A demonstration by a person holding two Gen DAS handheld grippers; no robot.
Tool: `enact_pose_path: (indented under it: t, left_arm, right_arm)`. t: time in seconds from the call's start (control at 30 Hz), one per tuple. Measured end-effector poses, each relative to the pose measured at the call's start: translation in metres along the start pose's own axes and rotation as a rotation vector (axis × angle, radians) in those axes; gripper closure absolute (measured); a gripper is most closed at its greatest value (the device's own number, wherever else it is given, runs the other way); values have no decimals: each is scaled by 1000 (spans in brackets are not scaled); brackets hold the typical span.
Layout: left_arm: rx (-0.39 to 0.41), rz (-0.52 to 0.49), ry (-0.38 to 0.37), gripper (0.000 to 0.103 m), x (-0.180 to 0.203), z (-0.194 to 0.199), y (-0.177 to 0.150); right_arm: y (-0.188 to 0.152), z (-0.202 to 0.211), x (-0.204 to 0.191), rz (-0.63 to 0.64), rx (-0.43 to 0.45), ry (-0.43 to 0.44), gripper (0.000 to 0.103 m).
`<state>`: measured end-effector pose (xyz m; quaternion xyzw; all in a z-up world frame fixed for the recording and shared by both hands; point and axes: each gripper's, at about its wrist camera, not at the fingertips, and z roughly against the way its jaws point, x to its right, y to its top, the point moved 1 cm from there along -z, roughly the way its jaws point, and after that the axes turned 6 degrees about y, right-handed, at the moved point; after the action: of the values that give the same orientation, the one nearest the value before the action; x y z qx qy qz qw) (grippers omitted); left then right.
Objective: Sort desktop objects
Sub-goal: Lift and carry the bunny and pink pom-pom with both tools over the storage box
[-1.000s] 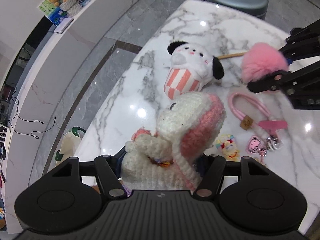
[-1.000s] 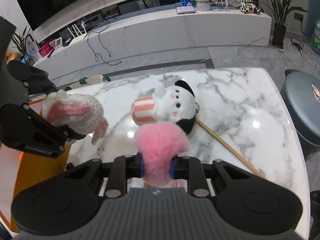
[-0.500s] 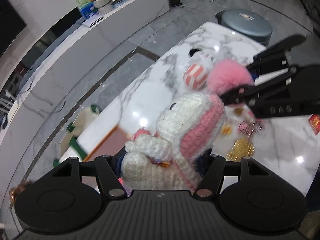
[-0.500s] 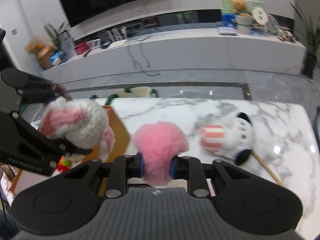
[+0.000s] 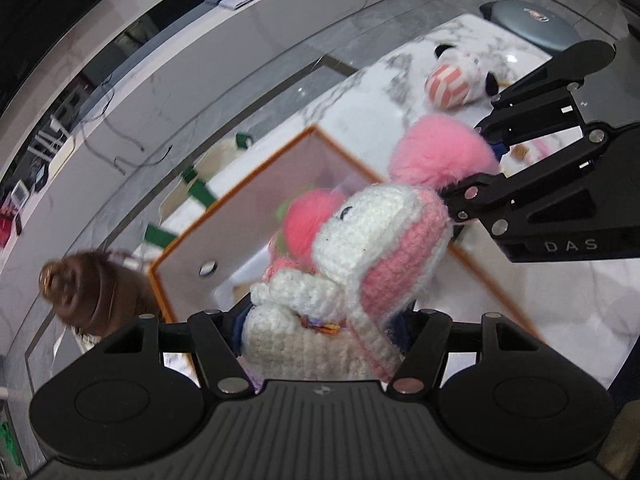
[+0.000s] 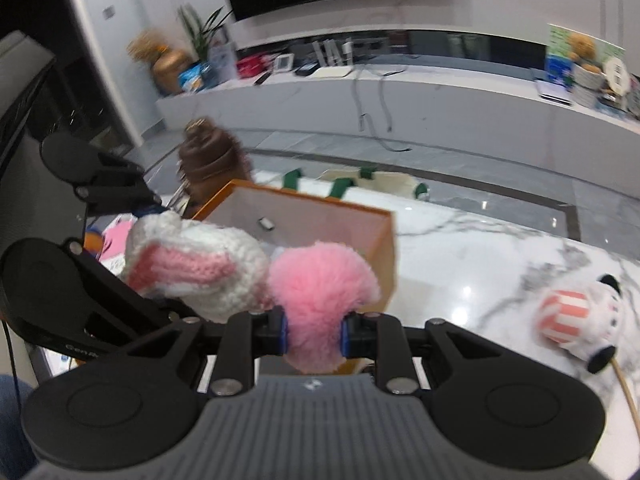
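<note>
Toys are up off the marble surface [image 6: 500, 248] in both grips, poised over or just beside the orange-edged box [image 5: 256, 200], which reads as the sorting bin. The left hand-held gripper [image 5: 324, 340] clamps the crocheted white-and-pink bunny [image 5: 360, 264] by its body, jaws spread wide because the toy is bulky. The right hand-held gripper [image 6: 314, 330] is squeezed nearly closed on the pink pompom [image 6: 320, 296], whose soft fluff compresses between the blue-edged pads. The two loads hang touching or almost touching, so a double drop looks intended, judging by the task; neither toy is released yet.

The left wrist view looks steeply down into the box and shows a bright pink fluffy item [image 5: 308, 220] already inside, partly hidden behind the bunny; it also shows the right tool reaching in from the right. The right wrist view looks more level: it shows the box's near wall, the bunny's pink-lined ear, and a brown ornament [image 6: 210, 160] just beyond the box. Both views show the striped plush dog [image 6: 580, 320] lying on the surface far to the right, unsorted. Both frames are blurred.
</note>
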<state>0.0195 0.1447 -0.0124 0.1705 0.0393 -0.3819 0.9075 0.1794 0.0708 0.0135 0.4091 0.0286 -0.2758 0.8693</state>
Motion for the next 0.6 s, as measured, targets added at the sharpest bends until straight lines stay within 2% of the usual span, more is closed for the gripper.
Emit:
enact_pose_path:
  t: [0.27,0.6]
  left_arm:
    - [-39,25,-1,28,-16,-8,-37]
    - [-74,-33,-11,28,-10,-30,-58]
  right_arm:
    - [-5,-27,-36,81,-63,21,79]
    - [-21,-55,-57,189,-170,13,79]
